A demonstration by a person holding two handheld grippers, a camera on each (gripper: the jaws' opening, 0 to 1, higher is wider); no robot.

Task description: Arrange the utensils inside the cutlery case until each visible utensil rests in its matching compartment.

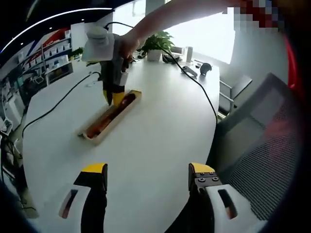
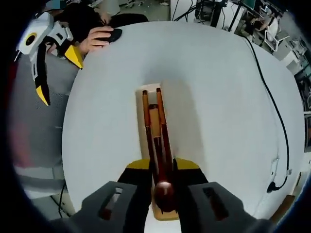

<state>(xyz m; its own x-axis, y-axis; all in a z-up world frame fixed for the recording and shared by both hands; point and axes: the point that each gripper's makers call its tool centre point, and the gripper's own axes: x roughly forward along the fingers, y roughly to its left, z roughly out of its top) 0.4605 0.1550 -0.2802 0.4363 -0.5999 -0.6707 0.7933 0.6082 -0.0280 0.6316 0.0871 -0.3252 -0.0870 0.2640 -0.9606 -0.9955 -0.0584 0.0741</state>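
A long wooden cutlery case (image 1: 96, 136) lies on the white table. My right gripper (image 1: 113, 98) reaches down onto its far end. In the right gripper view the case (image 2: 147, 91) runs away from me with two red-brown chopsticks (image 2: 145, 116) lying lengthwise in it. A dark wooden spoon (image 2: 164, 192) has its bowl between my right gripper's (image 2: 164, 166) jaws, which are closed in against it. My left gripper (image 1: 148, 171) hovers open over bare table near the front edge, holding nothing. It appears again as the left gripper (image 2: 56, 73) off the table's side.
A black cable (image 1: 58, 103) snakes across the table (image 1: 155, 121). A potted plant (image 1: 156, 44) and small items stand at the far end. A mesh chair (image 1: 272, 145) is beside the table's edge. A hand rests on a black object (image 2: 114, 34).
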